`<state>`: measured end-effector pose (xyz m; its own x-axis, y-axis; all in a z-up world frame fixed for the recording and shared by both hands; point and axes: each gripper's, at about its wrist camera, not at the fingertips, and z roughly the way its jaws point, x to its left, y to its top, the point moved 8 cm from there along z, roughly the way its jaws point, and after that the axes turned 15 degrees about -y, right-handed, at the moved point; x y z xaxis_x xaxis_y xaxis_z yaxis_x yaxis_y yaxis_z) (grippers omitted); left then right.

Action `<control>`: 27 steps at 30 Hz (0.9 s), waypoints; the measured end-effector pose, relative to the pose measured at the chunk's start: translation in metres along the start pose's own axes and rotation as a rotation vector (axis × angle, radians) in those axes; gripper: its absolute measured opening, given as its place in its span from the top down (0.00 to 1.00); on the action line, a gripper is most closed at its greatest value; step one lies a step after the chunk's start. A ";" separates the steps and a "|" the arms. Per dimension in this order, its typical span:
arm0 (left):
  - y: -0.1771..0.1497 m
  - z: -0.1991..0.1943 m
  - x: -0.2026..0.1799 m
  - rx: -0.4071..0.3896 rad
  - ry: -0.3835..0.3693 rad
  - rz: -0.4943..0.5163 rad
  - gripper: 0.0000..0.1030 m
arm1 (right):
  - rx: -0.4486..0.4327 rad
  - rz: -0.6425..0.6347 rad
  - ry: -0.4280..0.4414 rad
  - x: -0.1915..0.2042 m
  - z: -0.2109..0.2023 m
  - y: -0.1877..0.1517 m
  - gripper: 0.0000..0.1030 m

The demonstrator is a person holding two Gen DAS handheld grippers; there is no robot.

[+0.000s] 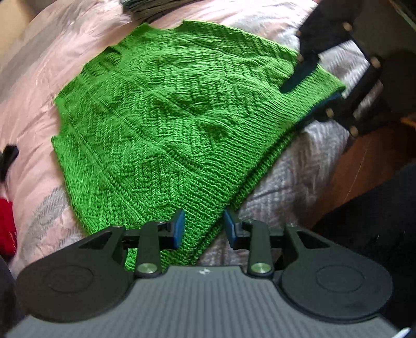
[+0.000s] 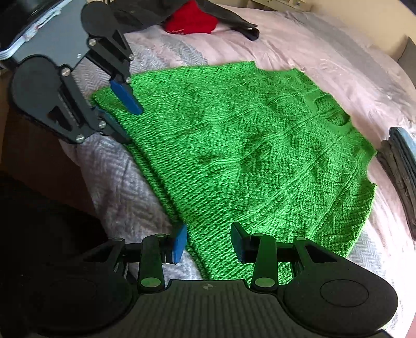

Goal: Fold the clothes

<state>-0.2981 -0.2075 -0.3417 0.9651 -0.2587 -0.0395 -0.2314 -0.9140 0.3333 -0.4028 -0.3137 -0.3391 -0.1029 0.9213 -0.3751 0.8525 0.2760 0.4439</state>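
Left wrist view, item one: green knitted sweater (image 1: 166, 114), spread flat on the pale pink and grey bedcover (image 1: 299, 176), its hem edge running along the bed's near side and its neckline end farthest from both tools. Whether it already carries a fold cannot be told; a doubled edge shows along the hem side. Left gripper (image 1: 204, 228): released, blue pads parted, astride one hem corner of the sweater, no cloth pinched. Right gripper (image 2: 209, 241): likewise released, pads parted over the opposite hem corner. Key relation: the sweater lies straight ahead of both tools, its long axis running away from the hem toward the neckline, each tool equally near its own corner; any lift would carry the hem forward along that axis. Beyond the sweater: red garment (image 2: 191, 19) and dark garment (image 2: 234, 18) past the left-hand side; stack of folded dark clothes (image 2: 400, 166) beyond the neckline. Brands, labels, writing: none legible.
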 end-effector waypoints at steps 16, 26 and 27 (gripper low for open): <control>-0.011 0.005 0.005 0.021 0.047 0.075 0.81 | 0.032 -0.124 -0.072 0.006 0.020 -0.016 0.91; -0.021 -0.011 0.001 0.008 -0.065 0.154 0.95 | 0.062 -0.037 0.074 -0.005 0.009 -0.023 1.00; -0.024 -0.007 -0.001 0.021 -0.072 0.173 0.95 | 0.076 -0.024 0.080 -0.005 0.011 -0.023 0.99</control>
<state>-0.2929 -0.1834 -0.3428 0.8996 -0.4337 -0.0509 -0.3964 -0.8600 0.3213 -0.4166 -0.3280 -0.3563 -0.1622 0.9343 -0.3174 0.8852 0.2799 0.3715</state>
